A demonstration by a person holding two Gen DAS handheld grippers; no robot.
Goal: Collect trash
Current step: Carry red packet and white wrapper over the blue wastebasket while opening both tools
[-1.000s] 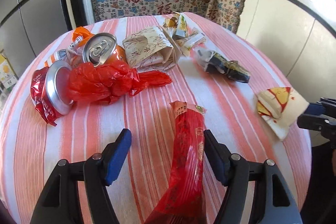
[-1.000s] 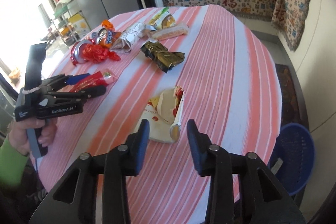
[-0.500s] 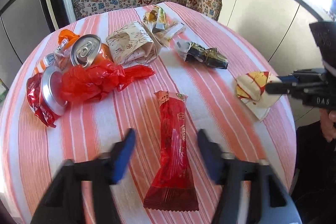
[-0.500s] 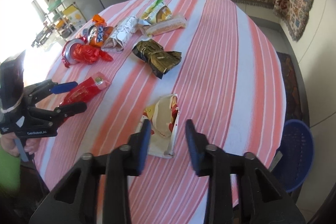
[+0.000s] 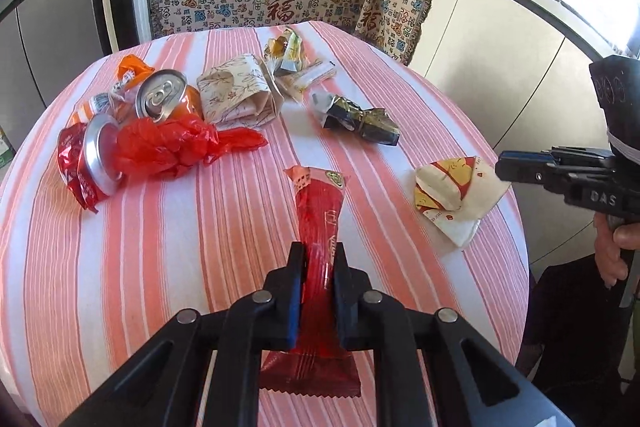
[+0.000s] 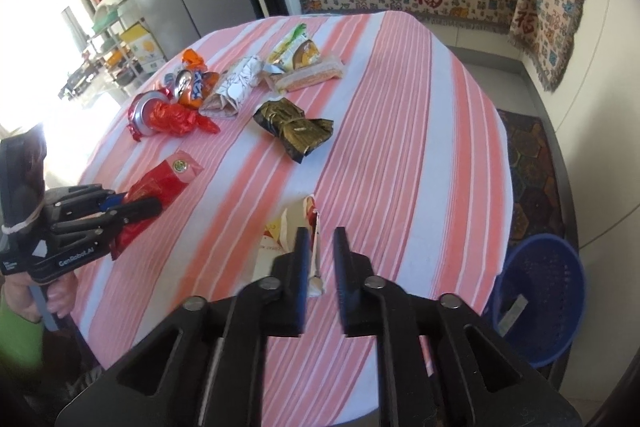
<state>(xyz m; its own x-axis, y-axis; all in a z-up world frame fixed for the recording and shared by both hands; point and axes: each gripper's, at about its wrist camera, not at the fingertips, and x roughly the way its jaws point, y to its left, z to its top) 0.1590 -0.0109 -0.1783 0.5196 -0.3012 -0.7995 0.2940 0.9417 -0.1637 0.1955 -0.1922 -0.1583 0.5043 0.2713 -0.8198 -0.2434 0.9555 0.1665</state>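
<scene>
My left gripper (image 5: 319, 259) is shut on a long red snack wrapper (image 5: 320, 211) that lies on the striped table (image 5: 160, 267); it shows in the right wrist view too (image 6: 160, 187). My right gripper (image 6: 321, 247) has narrowed around the edge of a white and yellow paper wrapper (image 6: 280, 231), which also shows in the left wrist view (image 5: 452, 195). Whether the jaws pinch it is unclear.
Crushed cans (image 5: 164, 99), a red plastic bag (image 5: 172, 143), a folded paper bag (image 5: 240, 95), a dark foil wrapper (image 5: 360, 119) and snack packets (image 5: 292, 63) lie on the far half. A blue basket (image 6: 540, 295) stands on the floor right of the table.
My left gripper closed on the red wrapper. My right gripper moved forward over the paper wrapper and its jaws narrowed.
</scene>
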